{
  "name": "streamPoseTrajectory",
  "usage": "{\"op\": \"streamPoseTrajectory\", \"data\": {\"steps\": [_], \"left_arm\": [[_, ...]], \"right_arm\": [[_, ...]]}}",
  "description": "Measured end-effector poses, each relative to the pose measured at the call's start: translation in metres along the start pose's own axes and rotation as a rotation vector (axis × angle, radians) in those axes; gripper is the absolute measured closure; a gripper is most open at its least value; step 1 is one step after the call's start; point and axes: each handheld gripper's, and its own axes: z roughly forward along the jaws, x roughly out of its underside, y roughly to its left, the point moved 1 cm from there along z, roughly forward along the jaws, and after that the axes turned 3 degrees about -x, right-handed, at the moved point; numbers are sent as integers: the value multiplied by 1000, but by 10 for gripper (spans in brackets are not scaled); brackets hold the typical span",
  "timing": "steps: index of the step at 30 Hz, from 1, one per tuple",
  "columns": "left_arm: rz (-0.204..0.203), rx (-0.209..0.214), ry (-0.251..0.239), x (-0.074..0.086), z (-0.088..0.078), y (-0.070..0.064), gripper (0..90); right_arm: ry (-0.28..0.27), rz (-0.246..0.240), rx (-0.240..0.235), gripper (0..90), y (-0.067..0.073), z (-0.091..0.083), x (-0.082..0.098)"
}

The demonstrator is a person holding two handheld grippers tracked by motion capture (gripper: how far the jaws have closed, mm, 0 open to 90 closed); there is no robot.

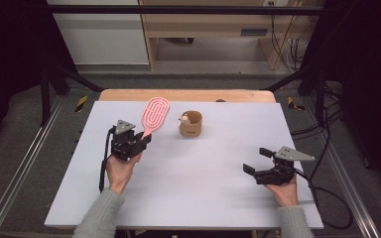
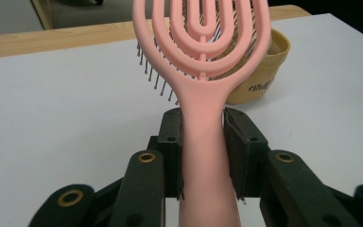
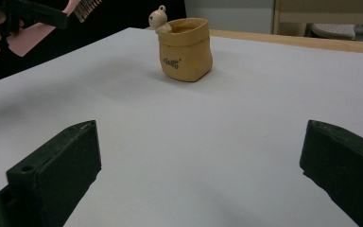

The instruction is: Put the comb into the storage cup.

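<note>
Left hand-held gripper (image 1: 140, 140) clamps hairbrush (image 1: 155, 115) handle; head points up, toward cup (image 1: 191, 124).

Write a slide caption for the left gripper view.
Left gripper clamps a pink hairbrush by its handle before a yellow pot.

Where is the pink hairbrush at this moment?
In the high view, the pink hairbrush is left of centre, its handle clamped in the left gripper, head raised just left of the tan pot.

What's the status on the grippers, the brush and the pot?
Left gripper shut on the brush handle, head up. Right gripper open, nothing between the jaws. Pot upright on the table, path to it open.
</note>
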Motion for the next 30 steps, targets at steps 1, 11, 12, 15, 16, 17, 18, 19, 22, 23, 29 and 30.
{"op": "streamPoseTrajectory", "data": {"steps": [1, 11, 12, 15, 16, 17, 18, 19, 22, 23, 29, 30], "left_arm": [[5, 2, -2, 0, -2, 0, 692], [37, 27, -48, 7, -17, -5, 692], [41, 29, -53, 8, -19, -6, 692], [57, 37, -68, 10, -24, -9, 692], [64, 42, -72, 11, -26, -10, 692], [67, 45, -77, 11, -27, -11, 692], [71, 49, -80, 11, -29, -12, 692], [76, 52, -84, 12, -30, -13, 692], [91, 58, -95, 12, -34, -17, 692], [91, 64, -97, 13, -35, -18, 692], [122, 66, -100, 18, -38, -26, 692], [124, 69, -100, 18, -38, -27, 692]], "right_arm": [[-1, -1, 0, 3, 0, 0, 0], [-4, -6, -9, 3, 3, 2, -2], [-5, -8, -11, 2, 4, 2, -2], [-6, -12, -16, 2, 5, 2, -3], [-6, -12, -15, 2, 6, 3, -3], [-3, -11, -17, 2, 6, 3, -4], [-3, -12, -16, 3, 6, 3, -4], [-4, -13, -18, 2, 7, 3, -4], [-7, -14, -21, 3, 8, 3, -5], [-8, -15, -22, 3, 8, 3, -5], [-13, -19, -35, 3, 11, 4, -8], [-14, -21, -35, 3, 12, 4, -9]]}}
